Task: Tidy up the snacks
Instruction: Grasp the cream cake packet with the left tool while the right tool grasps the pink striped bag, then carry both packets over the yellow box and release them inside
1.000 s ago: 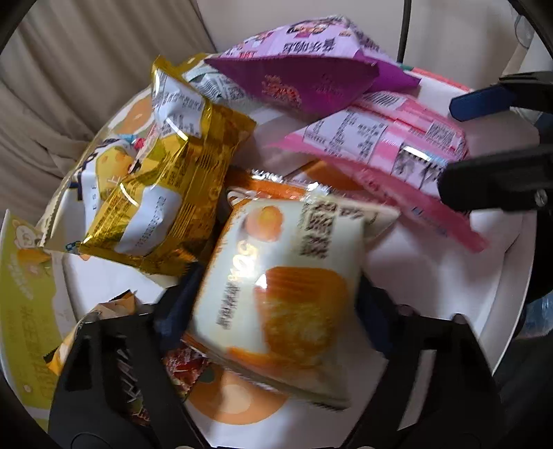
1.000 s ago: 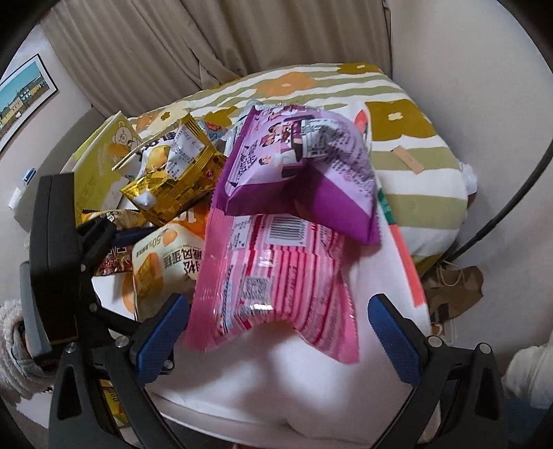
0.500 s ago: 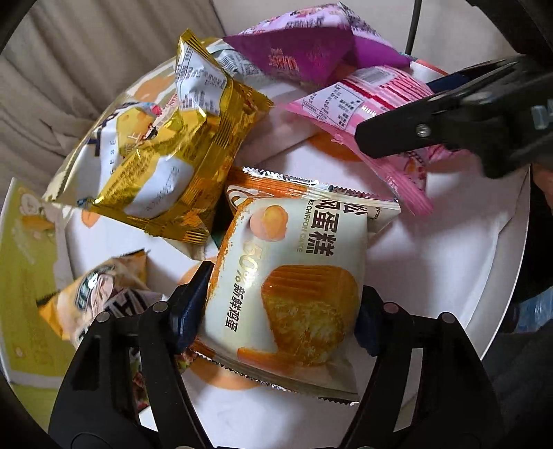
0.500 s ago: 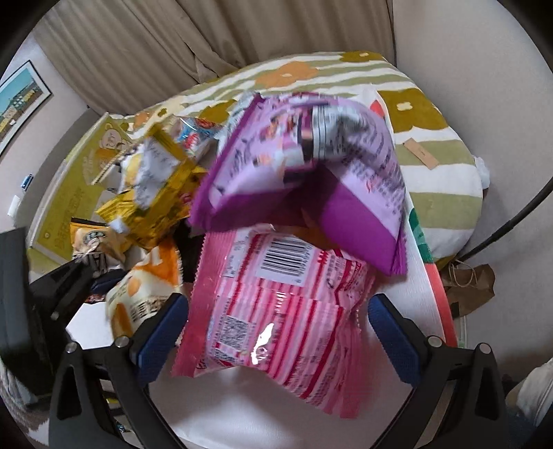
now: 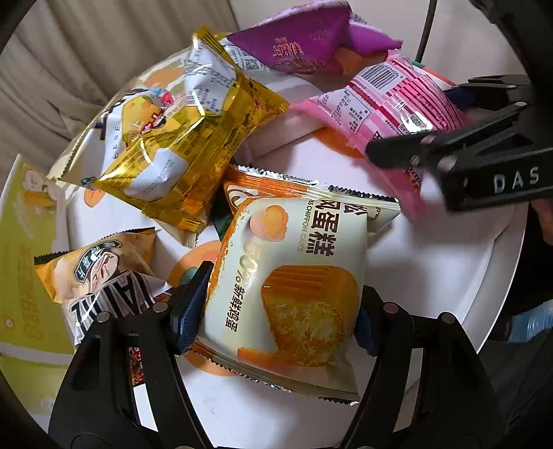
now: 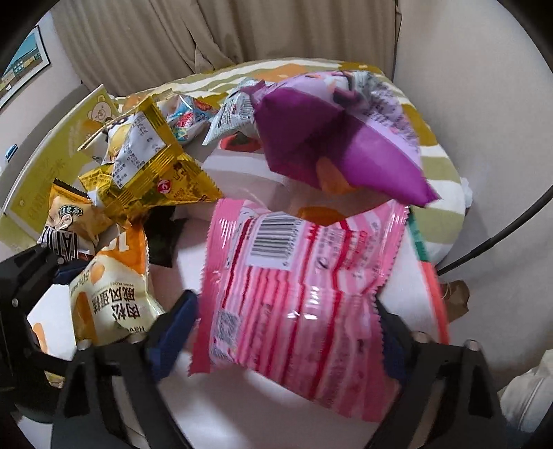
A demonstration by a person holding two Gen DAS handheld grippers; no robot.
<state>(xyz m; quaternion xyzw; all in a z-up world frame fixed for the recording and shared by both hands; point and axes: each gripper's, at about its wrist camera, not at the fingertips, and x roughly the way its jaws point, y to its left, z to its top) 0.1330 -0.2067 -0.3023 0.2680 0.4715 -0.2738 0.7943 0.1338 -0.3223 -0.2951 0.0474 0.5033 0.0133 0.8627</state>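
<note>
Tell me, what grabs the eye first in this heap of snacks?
Two packets stand out, each between a pair of black jaws: the cream and orange chiffon cake packet in the left gripper, and the pink striped packet in the right gripper, whose jaws have just closed on it. Behind, a purple bag and a gold packet top the heap.

Right hand-held gripper [image 6: 287, 328] jaws just closed onto pink packet [image 6: 304, 293], packet lifted

Soft, even daylight, fairly bright, no hard shadows. Glare on the gold wrapper [image 5: 193, 145] and a white glint on the pink packet [image 6: 297, 311]. Right view is motion-blurred, esp. the pink packet's lower edge and the purple bag [image 6: 345, 138]; left view is sharper. Both pics have heavy fisheye bend w/ black corners, and the curtain [image 6: 221, 31] curves.
</note>
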